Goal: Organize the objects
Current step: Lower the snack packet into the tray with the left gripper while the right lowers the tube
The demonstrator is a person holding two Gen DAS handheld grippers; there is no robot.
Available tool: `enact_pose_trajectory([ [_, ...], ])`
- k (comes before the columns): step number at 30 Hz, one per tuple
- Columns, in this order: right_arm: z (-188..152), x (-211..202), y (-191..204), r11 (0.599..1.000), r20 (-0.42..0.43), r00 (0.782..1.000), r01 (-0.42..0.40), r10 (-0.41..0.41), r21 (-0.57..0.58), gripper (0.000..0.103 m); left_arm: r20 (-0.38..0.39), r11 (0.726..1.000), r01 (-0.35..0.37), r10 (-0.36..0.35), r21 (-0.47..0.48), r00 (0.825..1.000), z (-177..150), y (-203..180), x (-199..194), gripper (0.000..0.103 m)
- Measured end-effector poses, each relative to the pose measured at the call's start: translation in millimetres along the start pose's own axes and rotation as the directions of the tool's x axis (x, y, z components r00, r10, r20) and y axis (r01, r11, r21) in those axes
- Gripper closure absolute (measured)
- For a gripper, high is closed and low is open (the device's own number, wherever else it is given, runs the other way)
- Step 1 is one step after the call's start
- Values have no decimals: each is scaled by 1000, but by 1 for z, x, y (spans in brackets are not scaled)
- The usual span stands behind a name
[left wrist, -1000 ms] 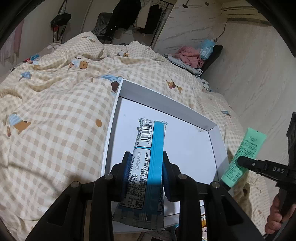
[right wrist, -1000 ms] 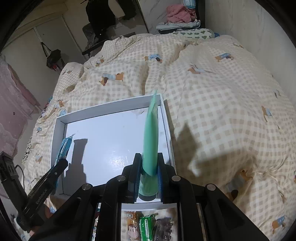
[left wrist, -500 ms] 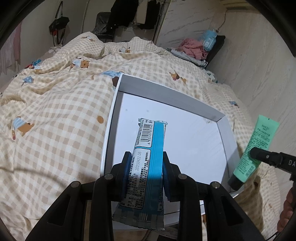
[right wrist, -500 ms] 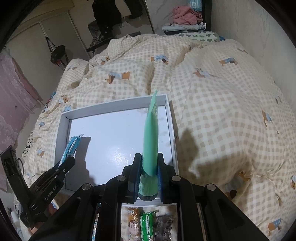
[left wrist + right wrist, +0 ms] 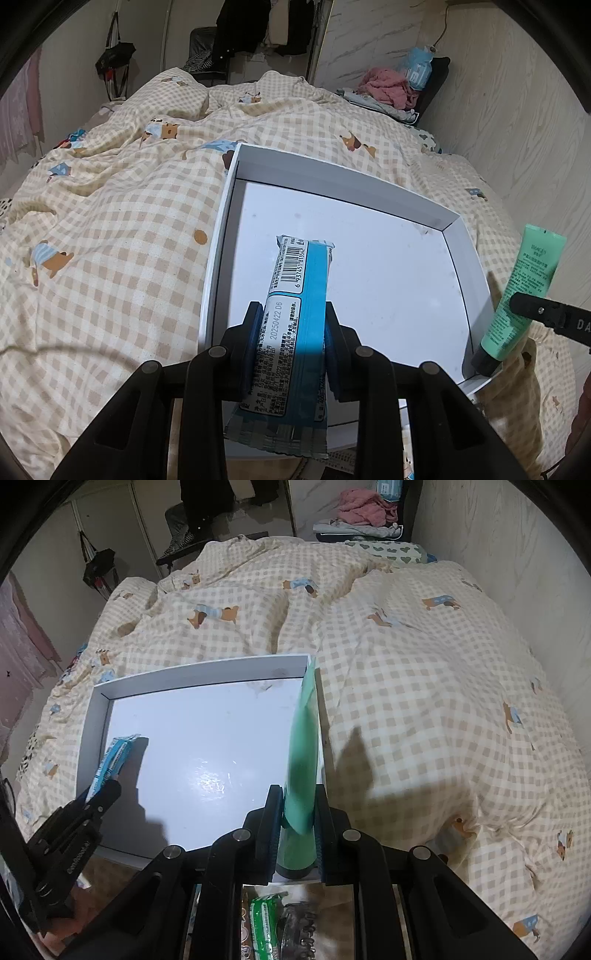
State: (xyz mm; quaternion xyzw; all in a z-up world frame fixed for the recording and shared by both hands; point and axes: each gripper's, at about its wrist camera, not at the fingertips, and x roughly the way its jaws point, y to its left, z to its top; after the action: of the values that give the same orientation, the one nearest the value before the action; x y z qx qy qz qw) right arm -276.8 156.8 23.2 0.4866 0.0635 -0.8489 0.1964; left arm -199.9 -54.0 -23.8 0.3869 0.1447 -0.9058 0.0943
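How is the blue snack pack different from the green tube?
The blue pack is flat and wide with a barcode and crimped ends; the green tube is smooth with a dark cap. The left claw holds the pack over the white tray; the right claw holds the tube at the tray's right edge. Both are pinched near the bottom end and point away from the claws.
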Motion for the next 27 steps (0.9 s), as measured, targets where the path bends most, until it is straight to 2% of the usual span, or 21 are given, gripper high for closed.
enact_pose_trajectory([
  [7, -2, 14, -1, 1000, -9, 1000, 0, 0, 11, 86, -3, 1000, -7, 7, 5, 1000, -1, 0, 0, 70],
  [10, -2, 15, 0, 1000, 11, 1000, -7, 7, 7, 86, -5, 1000, -11, 11, 9, 1000, -1, -1, 1, 70],
  [15, -3, 25, 6, 999, 50, 998, 34, -33, -25, 86, -7, 1000, -14, 14, 9, 1000, -1, -1, 1, 70],
  [27, -7, 40, 1, 1000, 64, 998, -1, 2, -11, 86, -3, 998, -53, 53, 35, 999, -4, -3, 2, 70],
])
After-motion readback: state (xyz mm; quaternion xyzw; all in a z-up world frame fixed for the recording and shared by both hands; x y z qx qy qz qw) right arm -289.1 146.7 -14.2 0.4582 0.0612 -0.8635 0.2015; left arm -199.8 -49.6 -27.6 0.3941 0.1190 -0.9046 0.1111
